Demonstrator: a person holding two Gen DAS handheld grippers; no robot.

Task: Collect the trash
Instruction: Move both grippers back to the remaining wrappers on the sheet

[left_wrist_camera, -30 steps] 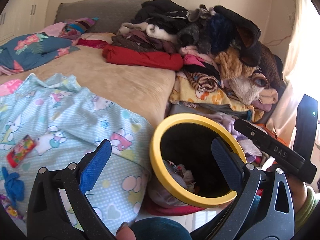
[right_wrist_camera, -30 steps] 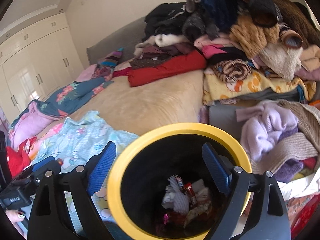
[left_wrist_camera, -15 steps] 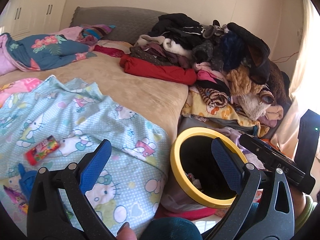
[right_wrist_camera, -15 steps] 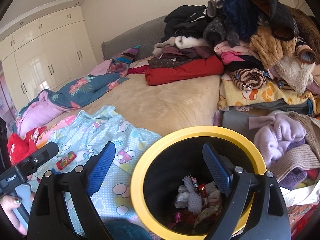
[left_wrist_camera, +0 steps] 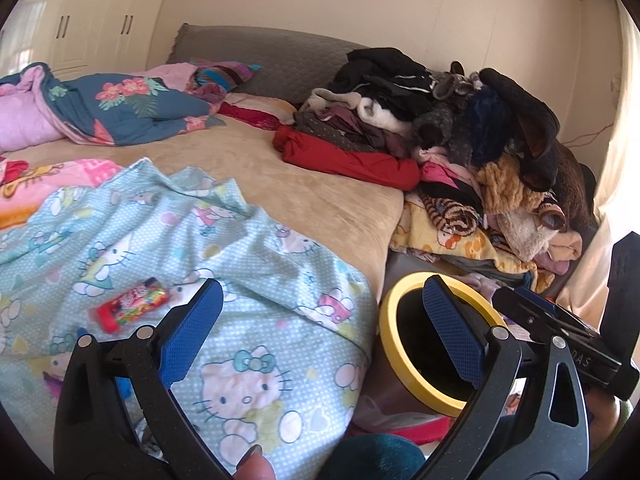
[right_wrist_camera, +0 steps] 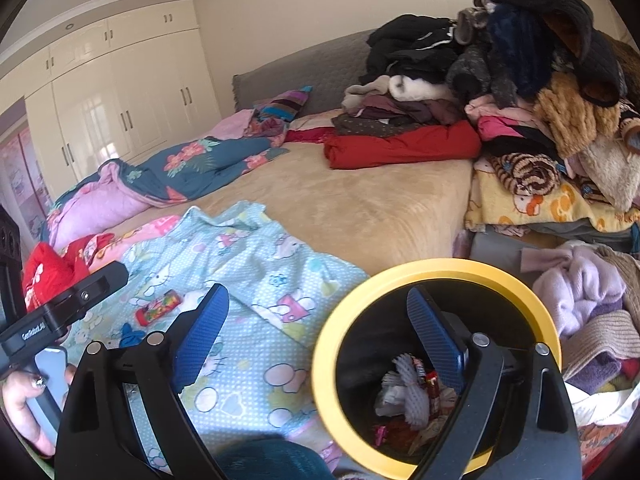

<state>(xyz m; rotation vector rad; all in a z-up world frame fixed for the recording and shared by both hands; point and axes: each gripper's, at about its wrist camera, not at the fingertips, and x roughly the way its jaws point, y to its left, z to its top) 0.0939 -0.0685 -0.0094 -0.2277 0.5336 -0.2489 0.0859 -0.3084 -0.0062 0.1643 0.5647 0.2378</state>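
Note:
A red candy wrapper [left_wrist_camera: 129, 309] [right_wrist_camera: 158, 307] lies on the light blue cartoon-cat blanket [left_wrist_camera: 248, 264] on the bed. A small blue scrap [right_wrist_camera: 131, 335] lies just below it. A black bin with a yellow rim [left_wrist_camera: 416, 380] [right_wrist_camera: 440, 270] stands on the floor beside the bed, holding crumpled wrappers and white netting [right_wrist_camera: 408, 392]. My left gripper [left_wrist_camera: 318, 334] hangs open and empty over the blanket's near edge, right of the wrapper. My right gripper [right_wrist_camera: 316, 344] is open and empty, with its right finger over the bin mouth.
A tall heap of clothes [left_wrist_camera: 472, 128] fills the bed's right side, and more garments [right_wrist_camera: 580, 300] lie right of the bin. A floral duvet [left_wrist_camera: 120, 108] lies at the far left. White wardrobes [right_wrist_camera: 120, 96] line the far wall. A hand [right_wrist_camera: 24, 404] holds the left gripper's handle.
Both grippers have swung left, away from the bin and over the blanket. The candy wrapper now sits closer to the left gripper. Both stayed open.

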